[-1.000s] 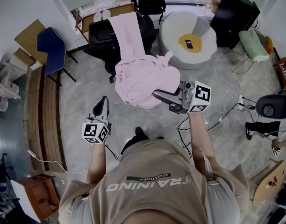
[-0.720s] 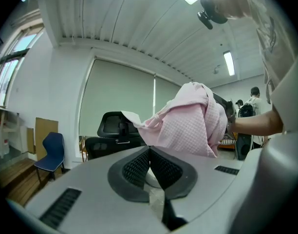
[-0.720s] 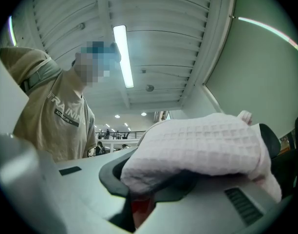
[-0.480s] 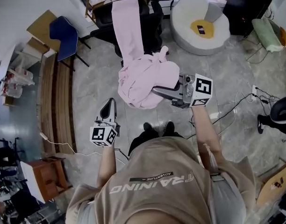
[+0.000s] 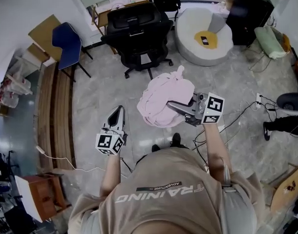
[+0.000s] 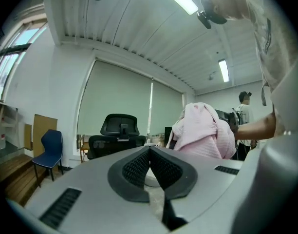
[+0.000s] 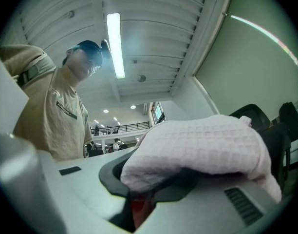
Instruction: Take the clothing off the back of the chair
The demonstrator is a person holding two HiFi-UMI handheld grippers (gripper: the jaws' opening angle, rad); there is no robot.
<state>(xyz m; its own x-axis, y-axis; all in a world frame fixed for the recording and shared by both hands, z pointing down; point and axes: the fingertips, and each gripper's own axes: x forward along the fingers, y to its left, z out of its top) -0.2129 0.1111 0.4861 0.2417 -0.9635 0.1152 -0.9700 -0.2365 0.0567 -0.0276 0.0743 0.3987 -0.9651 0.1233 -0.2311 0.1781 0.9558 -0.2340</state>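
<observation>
The pink waffle-knit garment (image 5: pixel 164 99) hangs in a bundle off my right gripper (image 5: pixel 174 106), clear of the black office chair (image 5: pixel 138 27), whose back is bare. In the right gripper view the pink garment (image 7: pixel 202 147) lies over and between the jaws of the right gripper (image 7: pixel 154 182), which is shut on it. My left gripper (image 5: pixel 118 115) hovers to the left of the bundle and lower in the head view, with its pads together and nothing in them. The left gripper view shows the left gripper (image 6: pixel 150 155) pointing toward the chair (image 6: pixel 119 135), with the garment (image 6: pixel 203 133) at the right.
A blue chair (image 5: pixel 67 44) stands left of the office chair. A round white seat (image 5: pixel 192 38) and a black cabinet (image 5: pixel 249 13) are at the back right. Cables (image 5: pixel 239 118) trail on the floor at the right. Wooden planks (image 5: pixel 54 111) run along the left.
The long pink part that lay draped over the chair back has come off and now hangs bundled at my right gripper. Both grippers have drawn back from the chair.
</observation>
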